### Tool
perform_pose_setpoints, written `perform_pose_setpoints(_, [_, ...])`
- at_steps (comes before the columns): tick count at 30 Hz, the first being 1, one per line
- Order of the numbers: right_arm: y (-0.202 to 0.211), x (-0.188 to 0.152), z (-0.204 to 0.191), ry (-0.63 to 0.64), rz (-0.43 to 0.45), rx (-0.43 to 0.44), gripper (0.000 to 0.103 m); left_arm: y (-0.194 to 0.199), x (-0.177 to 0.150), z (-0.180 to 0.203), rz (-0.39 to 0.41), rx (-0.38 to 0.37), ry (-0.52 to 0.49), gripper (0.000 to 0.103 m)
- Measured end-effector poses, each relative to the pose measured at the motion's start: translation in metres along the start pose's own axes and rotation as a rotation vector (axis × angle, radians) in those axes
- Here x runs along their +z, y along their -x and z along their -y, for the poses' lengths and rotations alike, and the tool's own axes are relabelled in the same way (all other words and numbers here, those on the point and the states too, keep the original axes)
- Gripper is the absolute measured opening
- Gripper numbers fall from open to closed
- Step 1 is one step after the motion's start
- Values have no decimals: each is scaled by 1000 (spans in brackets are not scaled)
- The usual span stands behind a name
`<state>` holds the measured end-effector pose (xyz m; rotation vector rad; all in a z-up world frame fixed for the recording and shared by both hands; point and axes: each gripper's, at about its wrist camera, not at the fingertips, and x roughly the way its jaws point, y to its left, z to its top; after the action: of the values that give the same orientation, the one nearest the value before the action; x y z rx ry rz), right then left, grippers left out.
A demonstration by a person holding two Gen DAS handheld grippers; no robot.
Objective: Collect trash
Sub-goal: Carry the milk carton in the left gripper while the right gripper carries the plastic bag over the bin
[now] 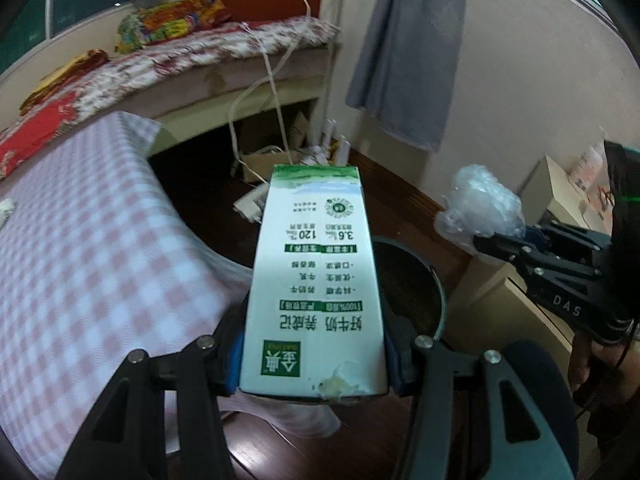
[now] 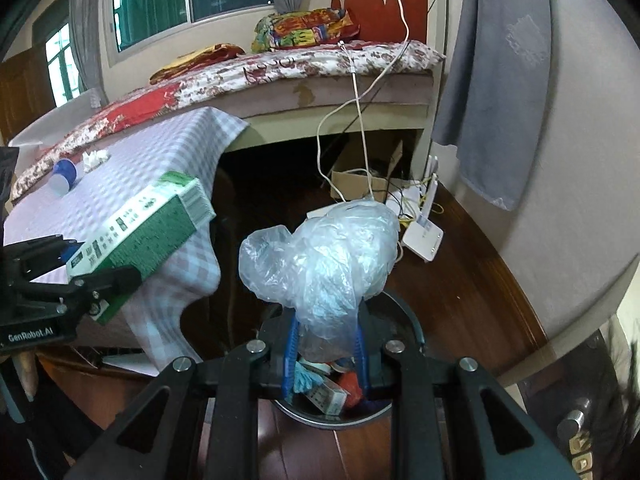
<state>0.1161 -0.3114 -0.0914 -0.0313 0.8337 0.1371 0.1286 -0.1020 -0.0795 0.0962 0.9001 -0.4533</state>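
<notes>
My left gripper (image 1: pixel 314 356) is shut on a white and green milk carton (image 1: pixel 316 280) and holds it in the air beside the checked table, just left of a round trash bin (image 1: pixel 416 280). The carton also shows in the right wrist view (image 2: pixel 148 232). My right gripper (image 2: pixel 326 344) is shut on a crumpled clear plastic bag (image 2: pixel 324 256) and holds it right above the bin (image 2: pixel 404 316), which has trash inside. The bag also shows in the left wrist view (image 1: pixel 480 208), to the right of the bin.
A table with a pink checked cloth (image 2: pixel 152 152) stands at the left, with a blue-and-white cup (image 2: pixel 62 176) and a crumpled tissue (image 2: pixel 94 158) on it. A bed (image 2: pixel 280 68) lies behind. Cardboard boxes (image 2: pixel 352 180), cables and a white router (image 2: pixel 424 236) sit on the dark wood floor.
</notes>
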Motion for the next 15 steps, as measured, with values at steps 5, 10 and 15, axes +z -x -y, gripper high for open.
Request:
perform_pose_setpoints(5, [-6,-15,5,10,-31,-22,25,-19,-7,13,-59,-42,-13,54])
perform_pose_setpoints(10, [-23,-33,17,-12,-92,-29,25,-41,-11,22,-115,-66,-19,54])
perform_pose_setpoints(15, [-40,-50,29,-30,-148,-35,25,-69,-16,31,-175,-78,-37,54])
